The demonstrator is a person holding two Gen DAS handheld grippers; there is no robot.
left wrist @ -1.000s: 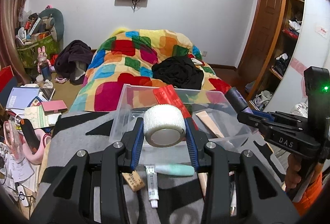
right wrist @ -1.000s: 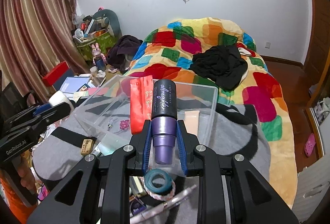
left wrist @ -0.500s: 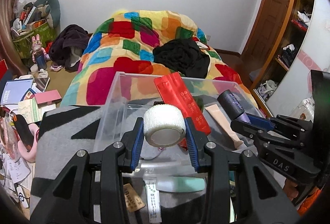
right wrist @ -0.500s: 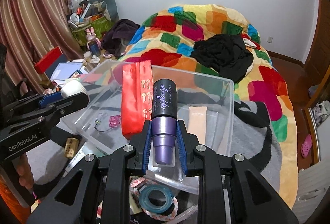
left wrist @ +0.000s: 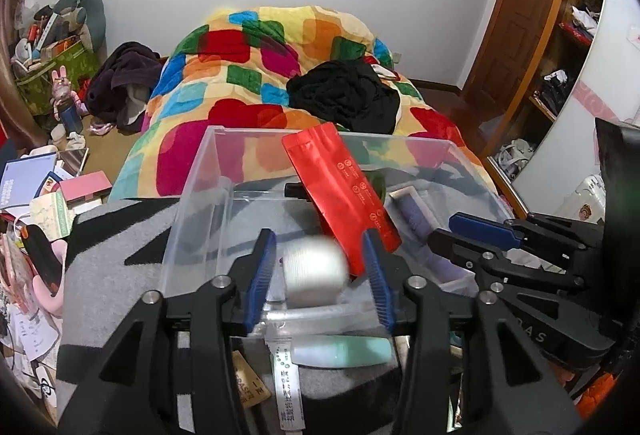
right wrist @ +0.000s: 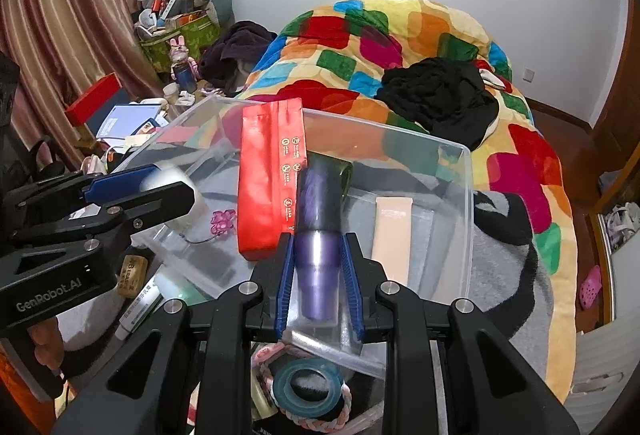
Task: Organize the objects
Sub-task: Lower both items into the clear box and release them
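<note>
- The white gauze roll (left wrist: 315, 271) hangs blurred between the left gripper's (left wrist: 318, 269) blue pads, clear of both of them and over the near end of the clear plastic bin (left wrist: 200, 195); I judge it is falling free, and the jaws stand apart.
- The purple bottle (right wrist: 319, 235) lies blurred between the right gripper's (right wrist: 319, 285) blue pads, dark cap pointing into the bin beside the red pouch (right wrist: 270, 179); a gap shows on each side, so those jaws look parted too, with the bottle apparently dropping.
- To do this step well, I would hold both grippers level and quiet over the bin's interior while the pieces settle, since a tilt could knock the roll against the near wall.
- The bottle should come down in the free lane between the pouch and the beige tube (right wrist: 390, 235); nudging the leaning pouch may tip it over.
- Lift straight up and back afterwards, keeping the fingertips off the bin's rim.
- Pose: the left gripper reaches forward over the bin's near edge at its left part, fingers roughly level; the right gripper comes in from the near right corner, fingers aimed along the bin's length.
- Outside the bin, a teal tape ring (right wrist: 308, 383), a mint tube (left wrist: 340, 353) and an eraser (right wrist: 132, 271) lie on the grey blanket, not yet sorted.
</note>
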